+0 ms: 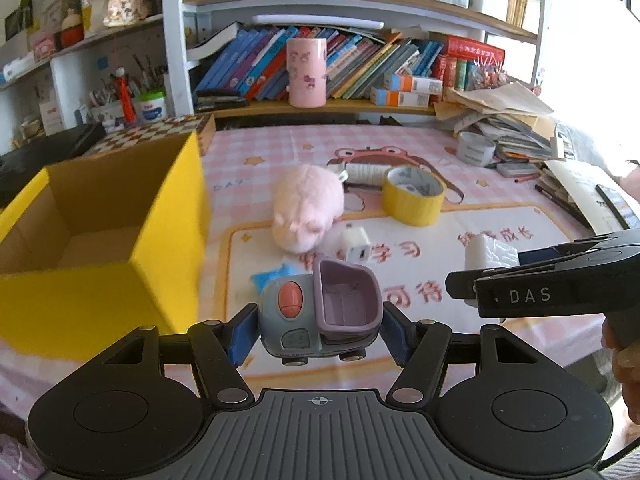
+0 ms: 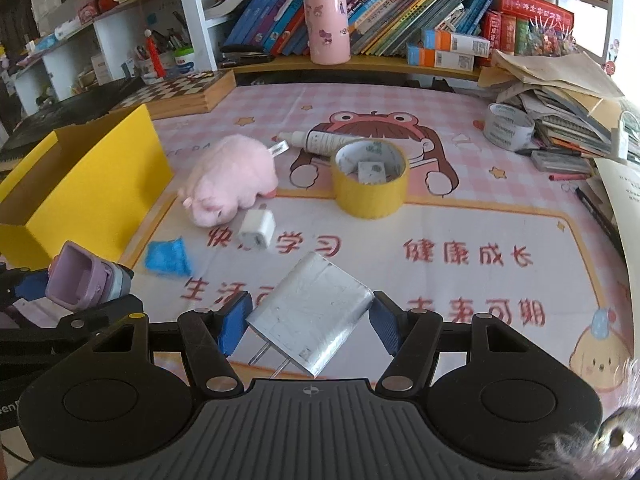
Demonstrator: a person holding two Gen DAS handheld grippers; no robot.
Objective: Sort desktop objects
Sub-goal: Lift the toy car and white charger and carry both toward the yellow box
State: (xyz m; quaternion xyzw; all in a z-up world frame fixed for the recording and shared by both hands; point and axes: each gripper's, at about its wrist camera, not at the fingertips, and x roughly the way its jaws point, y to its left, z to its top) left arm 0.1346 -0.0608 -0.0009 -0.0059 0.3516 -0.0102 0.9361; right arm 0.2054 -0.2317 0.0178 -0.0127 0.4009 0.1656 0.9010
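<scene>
Desktop objects are spread over a pink checked cartoon desk mat (image 2: pixel 460 216). A grey and purple plastic toy truck (image 1: pixel 320 312) is clamped between the blue pads of the left gripper (image 1: pixel 318 334), whose jaws are about half open around it, and it is held clear of the mat just beside an open yellow cardboard box (image 1: pixel 160 272). A large white rectangular wall charger with 2 metal prongs (image 2: pixel 310 312) is gripped at a tilt between the blue pads of the right gripper (image 2: pixel 308 322), likewise about half open, above the mat. On the mat near the box a pink plush pig (image 2: pixel 232 180) is seen, with a small white cube charger (image 2: pixel 256 229) just beside it and a blue fuzzy scrap (image 2: pixel 168 258) near the box corner. A yellow tape roll (image 2: pixel 372 178) is seen standing beyond these, with a white tube (image 2: pixel 320 140) lying behind it and a grey tape roll (image 2: pixel 508 126) near stacked papers at the right edge.
</scene>
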